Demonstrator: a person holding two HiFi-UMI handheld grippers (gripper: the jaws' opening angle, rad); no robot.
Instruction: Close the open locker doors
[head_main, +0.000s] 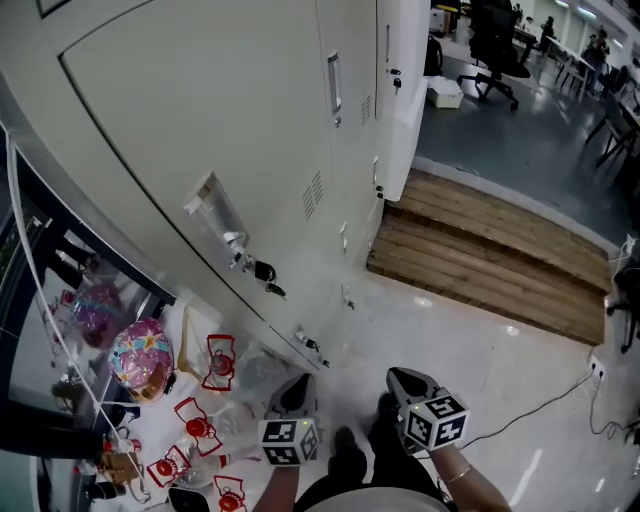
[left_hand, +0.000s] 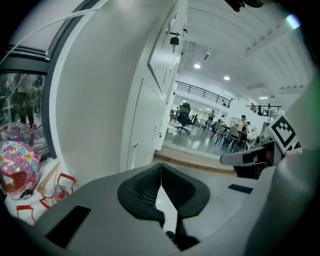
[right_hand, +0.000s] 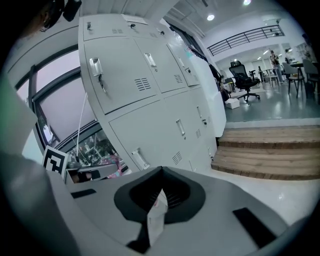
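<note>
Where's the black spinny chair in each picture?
Head view: the black wheeled office chair is top right, beyond the brown wooden steps.
Left gripper view: small, centre, past the steps.
Right gripper view: upper right, above the steps.
Shared landmark: the wooden steps beside the grey metal lockers.

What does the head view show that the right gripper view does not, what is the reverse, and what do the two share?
Only the head view: the red-and-white items at lower left, the white cable across the floor, and the right gripper seen from above with its marker cube.
Only the right gripper view: the balcony railing, a ceiling light, and the right gripper's jaws closed together.
Both: the lockers, the wooden steps and the black office chair.
</note>
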